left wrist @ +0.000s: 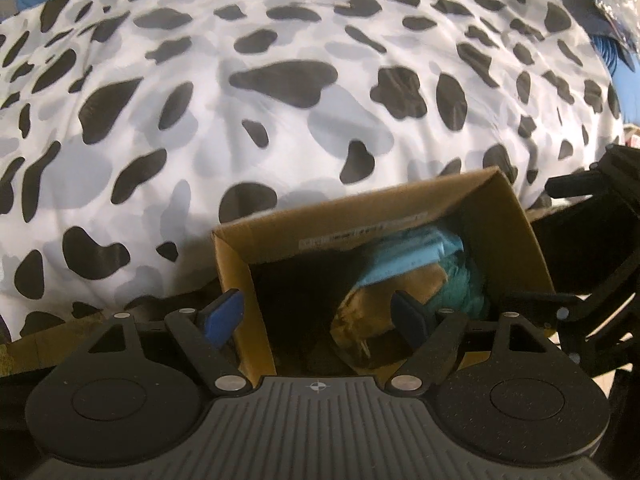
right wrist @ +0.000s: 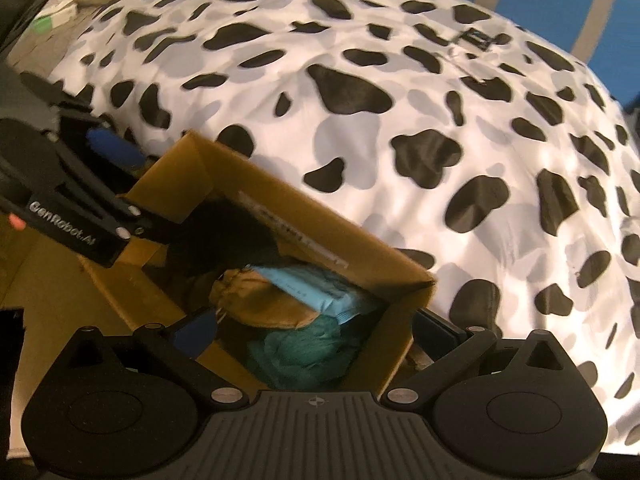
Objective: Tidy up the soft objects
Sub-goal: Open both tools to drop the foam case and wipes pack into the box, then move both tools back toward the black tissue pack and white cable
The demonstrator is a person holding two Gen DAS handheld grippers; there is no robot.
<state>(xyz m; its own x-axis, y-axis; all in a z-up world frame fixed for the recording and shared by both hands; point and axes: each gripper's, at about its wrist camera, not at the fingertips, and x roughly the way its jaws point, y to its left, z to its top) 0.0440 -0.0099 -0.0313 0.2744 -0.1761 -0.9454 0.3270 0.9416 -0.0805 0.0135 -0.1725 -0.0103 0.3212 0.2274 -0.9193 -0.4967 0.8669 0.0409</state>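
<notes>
Below the spotted bedding, toward the lower middle of both wrist views, sits an open cardboard box (left wrist: 360, 216) pushed right up against a bed. Its cover, a cow-print duvet (left wrist: 280, 92) in white, grey and black, fills the upper part of each frame. Inside the box lie the soft things: a light blue packet (right wrist: 316, 292) on top toward the far wall, a tan plush piece (right wrist: 260, 300) beside and partly under it, a teal fuzzy item (right wrist: 304, 352) nearer the camera, and something black and furry (right wrist: 224, 232) at the left end (too dark to say what).

From the left wrist view, the left gripper (left wrist: 320, 316) has its jaws standing wide, straddling the box's left wall: the blue-padded finger (left wrist: 224, 316) is outside the cardboard, the other hangs inside over the tan plush. I can't see the pads pressing on anything. The right gripper (right wrist: 320, 332) shows at that frame's right edge as black linkage only.

From the right wrist view, the right gripper's jaws are also spread wide across the box's right corner, one blue pad (right wrist: 196, 334) inside and the other finger outside the wall, by the duvet. Nothing looks gripped there either. A small black tag (right wrist: 476, 38) lies on the duvet at upper right.
</notes>
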